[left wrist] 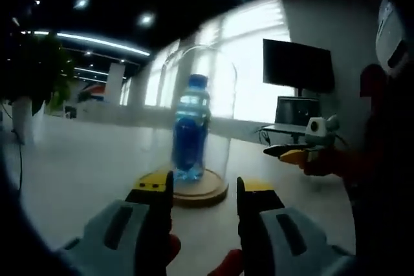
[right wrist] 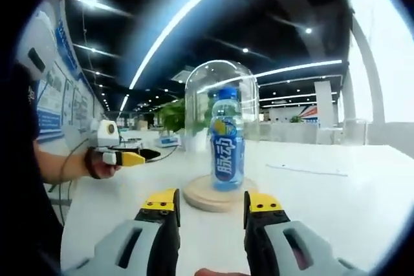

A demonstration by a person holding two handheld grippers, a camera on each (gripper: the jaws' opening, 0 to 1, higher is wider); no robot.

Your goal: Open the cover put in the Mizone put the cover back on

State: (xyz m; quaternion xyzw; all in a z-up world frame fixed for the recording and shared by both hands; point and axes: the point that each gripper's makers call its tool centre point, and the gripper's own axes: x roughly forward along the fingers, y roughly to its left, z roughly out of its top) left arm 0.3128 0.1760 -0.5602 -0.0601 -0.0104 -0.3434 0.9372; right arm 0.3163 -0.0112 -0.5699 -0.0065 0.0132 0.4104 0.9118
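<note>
A blue Mizone bottle (left wrist: pixel 191 130) (right wrist: pixel 226 140) stands upright on a round wooden base (left wrist: pixel 208 192) (right wrist: pixel 199 200). A clear glass dome cover (left wrist: pixel 223 75) (right wrist: pixel 197 88) sits over it on the base. In the left gripper view my left gripper (left wrist: pixel 204 187) is open, its jaws on either side of the base's near edge and short of the glass. My right gripper (right wrist: pixel 212 203) is open too, just before the base on the opposite side. Each gripper also appears in the other's view, off to the side: right gripper (left wrist: pixel 290 153), left gripper (right wrist: pixel 129 157).
The dome stands on a wide white table (left wrist: pixel 84 166) (right wrist: pixel 336 198). A monitor (left wrist: pixel 297 66) and laptop (left wrist: pixel 294 111) sit at one table end. Potted plants (left wrist: pixel 39 69) (right wrist: pixel 173 117) stand further off. The person (left wrist: pixel 385 134) stands beside the table, forearm (right wrist: pixel 61 163) reaching in.
</note>
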